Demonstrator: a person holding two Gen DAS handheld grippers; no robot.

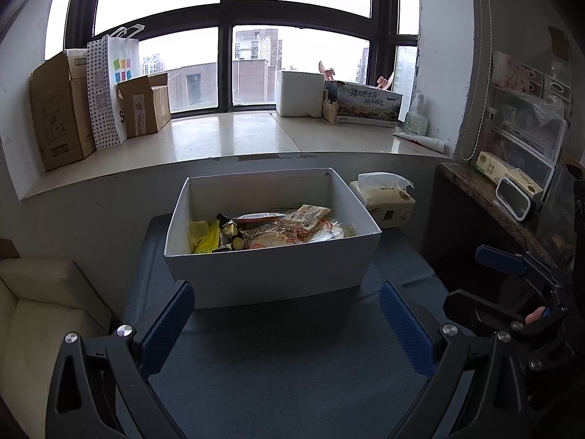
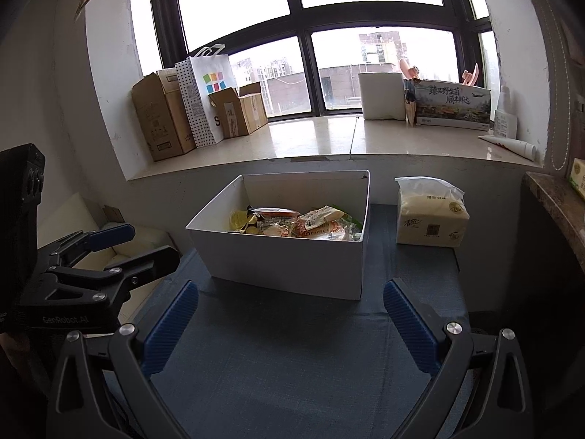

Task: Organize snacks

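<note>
Before the box [image 1: 270, 267], both tools agape.

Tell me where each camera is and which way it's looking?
Left wrist: sits on the left gripper, looking forward over the blue table at the white box of snacks and the window; its own two open fingers show, and the right gripper at the right edge.
Right wrist: sits on the right gripper, facing the same way from further right; its open fingers show, and the left gripper on the left.
Both share the box, snacks, tissue pack and windowsill.
</note>
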